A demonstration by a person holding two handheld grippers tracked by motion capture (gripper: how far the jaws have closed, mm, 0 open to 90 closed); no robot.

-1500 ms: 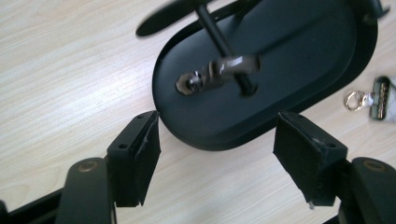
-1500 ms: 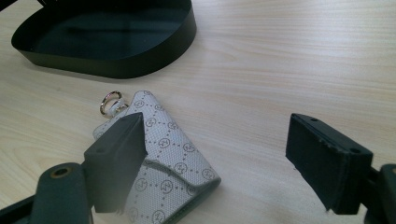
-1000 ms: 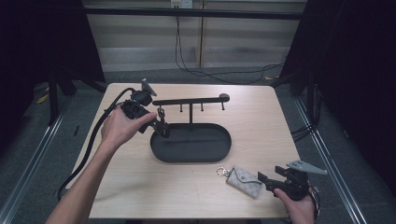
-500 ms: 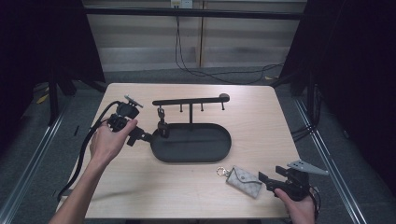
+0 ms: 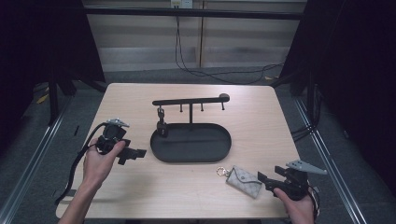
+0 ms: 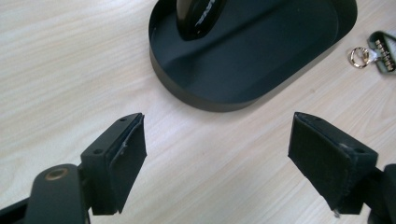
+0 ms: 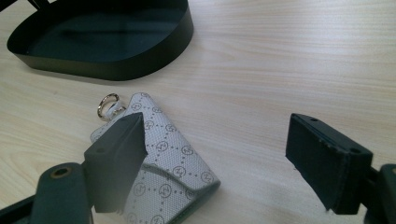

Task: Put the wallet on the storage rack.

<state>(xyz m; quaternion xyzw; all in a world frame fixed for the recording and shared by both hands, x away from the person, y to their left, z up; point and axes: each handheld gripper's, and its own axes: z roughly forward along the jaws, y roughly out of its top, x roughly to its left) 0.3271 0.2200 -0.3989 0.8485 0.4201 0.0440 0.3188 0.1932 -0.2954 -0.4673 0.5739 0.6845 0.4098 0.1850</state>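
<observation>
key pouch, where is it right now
The key pouch lies flat near the table's front right edge in the high view, just below the black tray and left of the open right gripper.

At the lower left of the high view, the left tool (image 5: 125, 150) is black with a grey three-cornered plate on top and a black cable looping from it. At the lower right, the right tool (image 5: 267, 179) matches it. Close up, each jaw carries a dark rubbery pad (image 6: 125, 156), small screw holes and a brass-coloured rivet. Both forearms are bare.
</observation>
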